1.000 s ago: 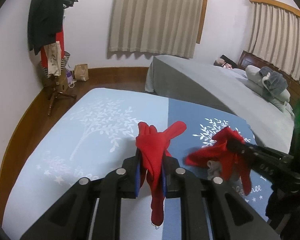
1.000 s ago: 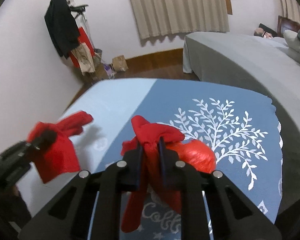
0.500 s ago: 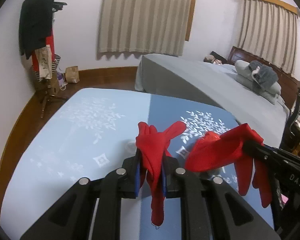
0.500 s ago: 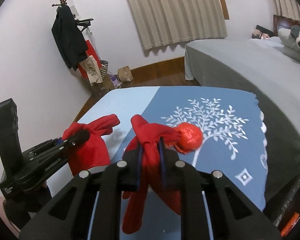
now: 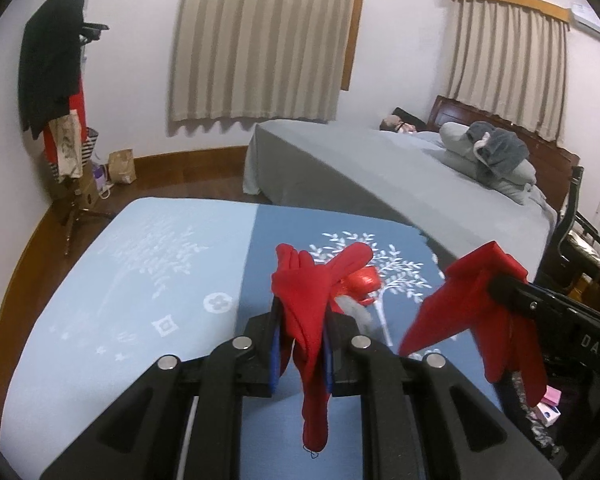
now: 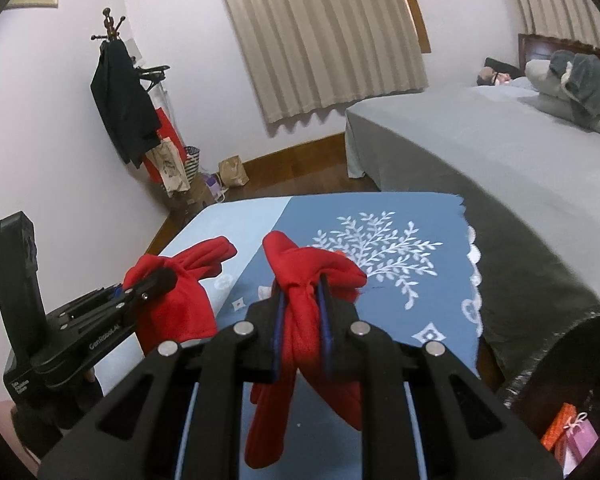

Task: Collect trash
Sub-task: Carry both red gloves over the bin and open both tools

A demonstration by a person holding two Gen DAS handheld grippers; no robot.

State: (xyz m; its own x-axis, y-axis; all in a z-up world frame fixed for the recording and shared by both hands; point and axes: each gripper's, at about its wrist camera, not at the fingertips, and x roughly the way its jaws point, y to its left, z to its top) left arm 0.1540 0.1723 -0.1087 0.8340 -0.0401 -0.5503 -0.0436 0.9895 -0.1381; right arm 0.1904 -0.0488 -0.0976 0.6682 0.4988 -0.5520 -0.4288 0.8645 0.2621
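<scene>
My left gripper [image 5: 302,312] is shut on a red glove [image 5: 306,300] that hangs down between its fingers. My right gripper [image 6: 302,292] is shut on a second red glove [image 6: 308,272]; it also shows in the left wrist view [image 5: 468,304] at the right. Both are held above a table with a blue tree-print cloth [image 5: 160,280]. A crumpled red wrapper [image 5: 362,280] with a grey scrap [image 5: 358,308] lies on the cloth just beyond the left glove. In the right wrist view the wrapper is almost hidden behind the glove.
A grey bed [image 5: 380,172] stands past the table, with pillows at its head. A coat rack [image 5: 60,80] with dark clothes and bags stands at the left wall. A black-lined bin [image 6: 560,360] with small coloured boxes sits at the lower right. A dark chair [image 5: 576,224] is at right.
Both grippers have risen and drawn back with their gloves. The red wrapper, which was close under the right gripper, now lies on the cloth farther off.
</scene>
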